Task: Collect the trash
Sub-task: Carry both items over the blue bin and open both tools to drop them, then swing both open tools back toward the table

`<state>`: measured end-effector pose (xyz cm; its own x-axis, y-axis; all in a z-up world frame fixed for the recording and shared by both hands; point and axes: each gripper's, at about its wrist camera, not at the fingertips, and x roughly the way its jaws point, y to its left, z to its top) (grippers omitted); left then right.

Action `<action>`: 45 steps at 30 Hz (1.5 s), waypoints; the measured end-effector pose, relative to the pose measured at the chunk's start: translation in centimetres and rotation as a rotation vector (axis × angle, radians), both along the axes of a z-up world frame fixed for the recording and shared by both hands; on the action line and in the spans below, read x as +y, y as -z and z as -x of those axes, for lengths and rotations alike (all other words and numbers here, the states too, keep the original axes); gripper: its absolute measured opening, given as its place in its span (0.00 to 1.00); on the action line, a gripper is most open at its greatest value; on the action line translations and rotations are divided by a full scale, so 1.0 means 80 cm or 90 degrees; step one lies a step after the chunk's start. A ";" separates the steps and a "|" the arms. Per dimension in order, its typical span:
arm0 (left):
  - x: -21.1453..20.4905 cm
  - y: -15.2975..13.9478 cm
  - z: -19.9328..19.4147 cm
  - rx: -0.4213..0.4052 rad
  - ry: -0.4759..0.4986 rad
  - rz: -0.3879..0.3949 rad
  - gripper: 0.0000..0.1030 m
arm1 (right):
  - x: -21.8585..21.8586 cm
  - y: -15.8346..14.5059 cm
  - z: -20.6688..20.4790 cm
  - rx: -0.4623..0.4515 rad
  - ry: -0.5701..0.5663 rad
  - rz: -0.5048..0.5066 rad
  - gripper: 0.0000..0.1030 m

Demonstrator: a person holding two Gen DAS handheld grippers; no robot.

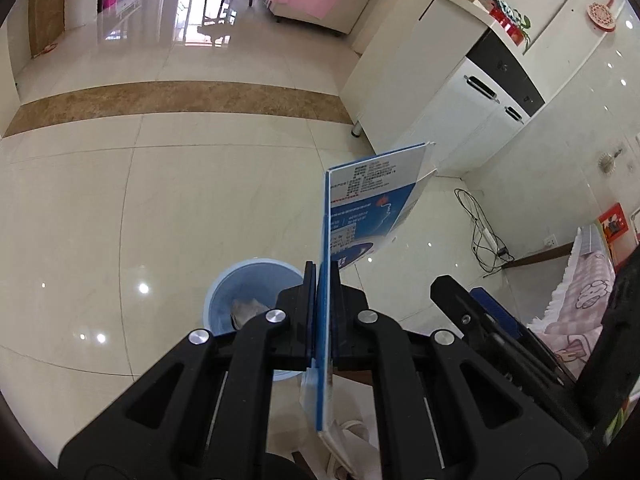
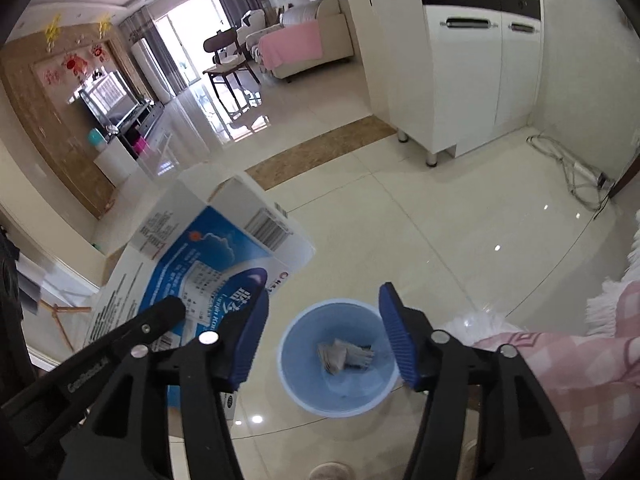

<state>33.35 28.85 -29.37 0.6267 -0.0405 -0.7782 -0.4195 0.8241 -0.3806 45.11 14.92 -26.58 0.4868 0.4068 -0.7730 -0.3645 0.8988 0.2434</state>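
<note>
The left claw, clamped on the flattened box, holds it up beside the bin, which lies below the wide-open, empty right claw.

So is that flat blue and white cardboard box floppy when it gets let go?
Probably fairly stiff: the flattened blue and white cardboard box stands straight above the shut left gripper. Likely light, so it may flutter rather than drop cleanly into the round blue plastic bin.
</note>
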 end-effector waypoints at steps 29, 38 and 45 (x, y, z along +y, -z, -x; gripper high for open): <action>-0.043 -0.082 0.022 -0.038 0.019 -0.062 0.58 | -0.076 -0.083 0.040 -0.091 0.057 -0.031 0.66; -0.118 -0.172 0.070 -0.135 0.080 -0.103 0.61 | -0.155 -0.160 0.106 -0.155 0.105 -0.065 0.67; -0.215 -0.221 0.109 -0.200 0.166 -0.099 0.68 | -0.272 -0.216 0.182 -0.229 0.202 -0.075 0.70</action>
<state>24.60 11.63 -11.69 0.8180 -0.1262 -0.5612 -0.0739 0.9445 -0.3201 30.54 -6.82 -9.32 0.8281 0.2708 -0.4909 -0.1577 0.9528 0.2596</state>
